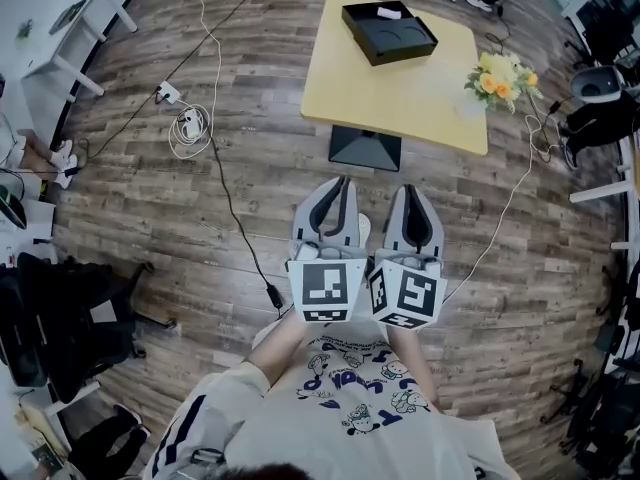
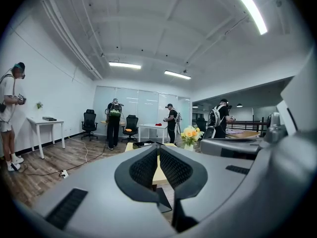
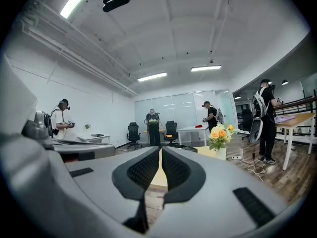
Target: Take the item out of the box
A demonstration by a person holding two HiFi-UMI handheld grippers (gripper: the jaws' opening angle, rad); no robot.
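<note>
Both grippers closed and empty: left gripper (image 1: 341, 184) just beside right gripper (image 1: 411, 192), held near the body. Open black box (image 1: 388, 31) on yellow table (image 1: 400, 93), well ahead of both.

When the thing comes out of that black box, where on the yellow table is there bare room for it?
The yellow table is bare across its near half, from the black box to the near edge, and between box and flowers. Crowded spots: the far left corner, filled by the box, and the right edge with the flowers.
</note>
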